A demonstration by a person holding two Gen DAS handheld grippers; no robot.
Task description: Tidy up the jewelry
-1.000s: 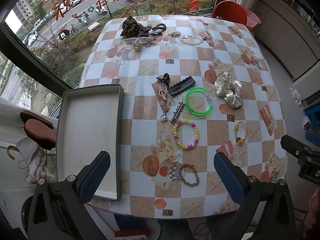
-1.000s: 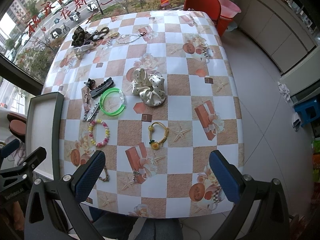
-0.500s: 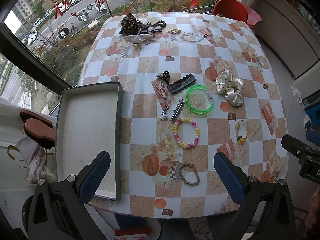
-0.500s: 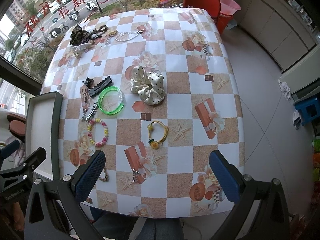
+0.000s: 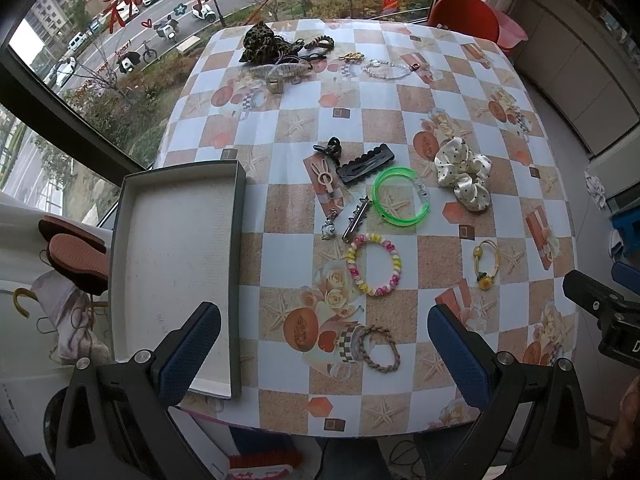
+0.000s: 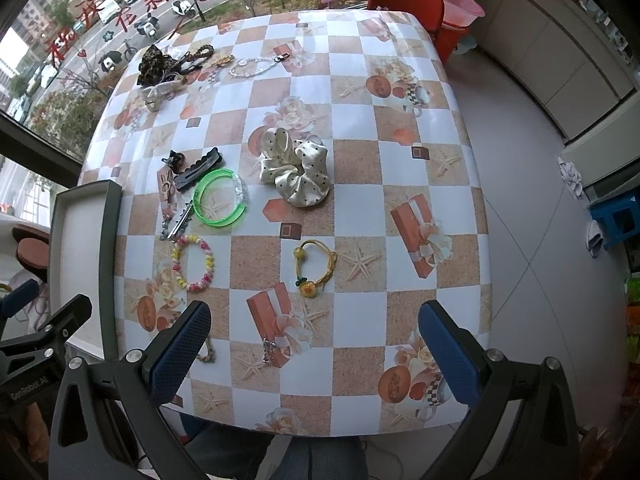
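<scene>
You have not started sorting: the grey tray (image 5: pixel 176 256) at left of the frame holds nothing, and every piece lies loose on the desk (image 5: pixel 400 112). The beaded bracelet (image 5: pixel 374 264), green bangle (image 5: pixel 401 196) and braided bracelet (image 5: pixel 378 348) sit mid-frame. Your left hand-held gripper (image 5: pixel 324 350) and right hand-held gripper (image 6: pixel 314 350) both hover wide, carrying nothing.

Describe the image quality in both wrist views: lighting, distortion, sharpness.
Left wrist view: even, soft daylight from the window, no hard shadows; strong fisheye bending of the table edges and the grey tray; centre sharp, with the green bangle crisp. Right wrist view: same flat light, a faint sheen on the tablecloth; the edges curve and the black corners vignette; the yellow bracelet is clear.
</scene>
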